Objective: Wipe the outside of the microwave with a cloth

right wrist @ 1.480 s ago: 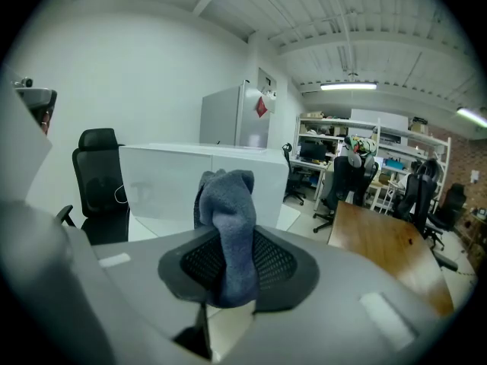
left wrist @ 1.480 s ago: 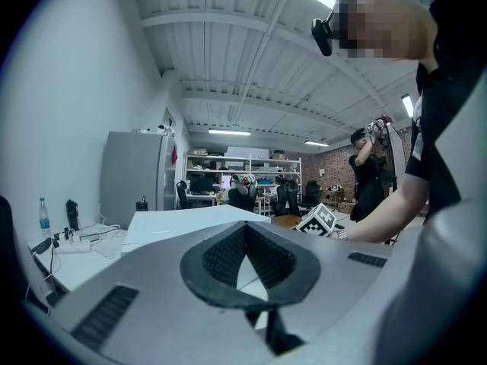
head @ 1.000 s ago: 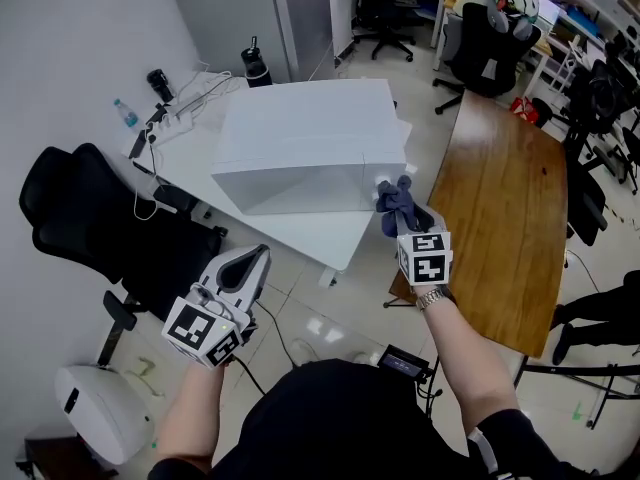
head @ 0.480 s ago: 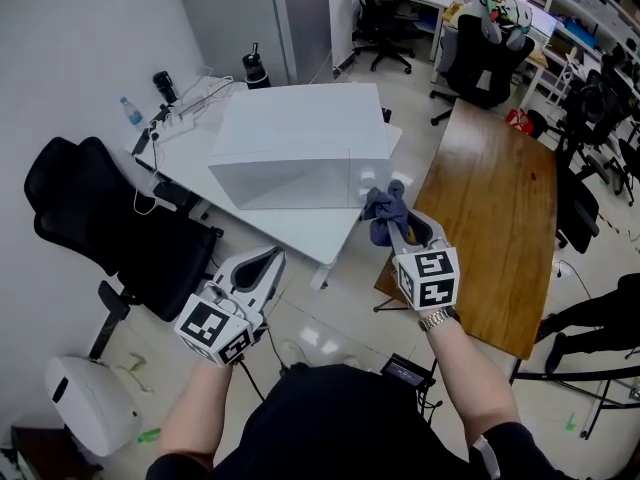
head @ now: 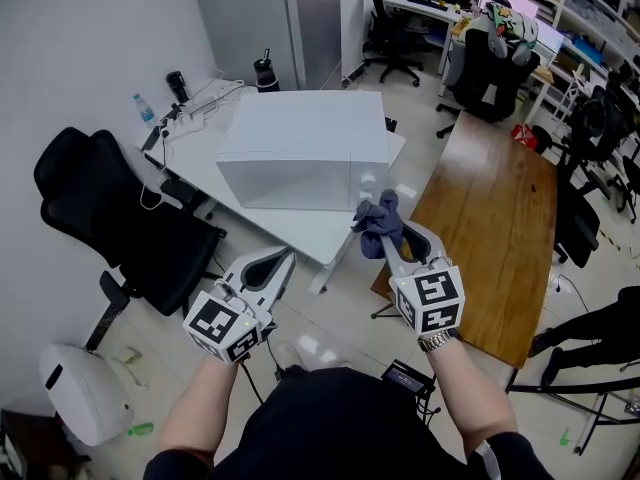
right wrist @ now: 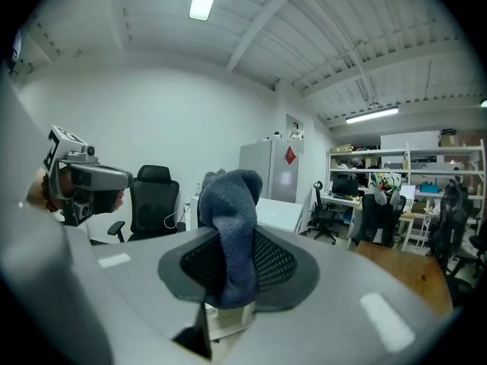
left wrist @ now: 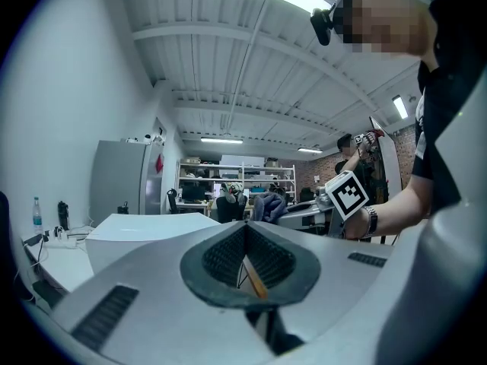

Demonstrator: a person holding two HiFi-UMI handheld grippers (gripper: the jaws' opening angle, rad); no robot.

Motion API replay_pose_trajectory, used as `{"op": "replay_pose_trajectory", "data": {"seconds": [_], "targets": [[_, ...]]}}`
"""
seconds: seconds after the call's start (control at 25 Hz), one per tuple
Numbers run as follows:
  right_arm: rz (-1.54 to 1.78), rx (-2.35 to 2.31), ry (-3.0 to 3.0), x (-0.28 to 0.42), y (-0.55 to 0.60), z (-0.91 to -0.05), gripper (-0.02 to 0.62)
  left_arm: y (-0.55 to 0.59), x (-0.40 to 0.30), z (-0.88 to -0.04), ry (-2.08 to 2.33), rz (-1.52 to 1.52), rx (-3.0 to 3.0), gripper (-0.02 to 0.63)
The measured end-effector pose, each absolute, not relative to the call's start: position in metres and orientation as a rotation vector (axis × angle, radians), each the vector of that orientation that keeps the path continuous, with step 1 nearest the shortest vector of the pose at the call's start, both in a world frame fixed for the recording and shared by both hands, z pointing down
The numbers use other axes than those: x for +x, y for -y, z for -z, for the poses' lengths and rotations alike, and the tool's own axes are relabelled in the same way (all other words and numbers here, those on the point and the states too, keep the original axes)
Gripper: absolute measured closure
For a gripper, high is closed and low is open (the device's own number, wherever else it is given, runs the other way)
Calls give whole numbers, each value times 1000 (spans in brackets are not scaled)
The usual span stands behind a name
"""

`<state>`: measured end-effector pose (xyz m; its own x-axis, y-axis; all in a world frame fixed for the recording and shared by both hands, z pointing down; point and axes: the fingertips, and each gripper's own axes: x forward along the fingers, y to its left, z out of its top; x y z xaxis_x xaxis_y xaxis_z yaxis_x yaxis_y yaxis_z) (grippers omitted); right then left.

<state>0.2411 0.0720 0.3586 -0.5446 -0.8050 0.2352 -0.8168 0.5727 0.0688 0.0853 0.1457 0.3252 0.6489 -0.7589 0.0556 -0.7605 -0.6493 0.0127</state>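
My right gripper (head: 388,246) has drawn back from the microwave (head: 300,143), jaws clamped on the cloth (head: 380,224) to keep it ready for wiping; my left gripper (head: 280,260) rides shut, empty.

pale tiled floor (head: 320,313) lies open in front of the white table (head: 300,230), giving free passage low down. the white box-shaped microwave (head: 300,133) shows a bare top and front. a black office chair (head: 100,208) crowds the table's left side. a brown wooden table (head: 490,218) stands near its right corner, leaving a narrow gap. white cables (head: 205,98) clutter the far left edge.
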Motion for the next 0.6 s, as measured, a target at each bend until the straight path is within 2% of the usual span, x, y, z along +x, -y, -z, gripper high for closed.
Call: {"op": "replay_pose_trajectory", "data": {"seconds": [0.6], "targets": [[-39,1252,2627,218,-97,-349,496,-153,88,-327,1317,-72,2809,601]]}}
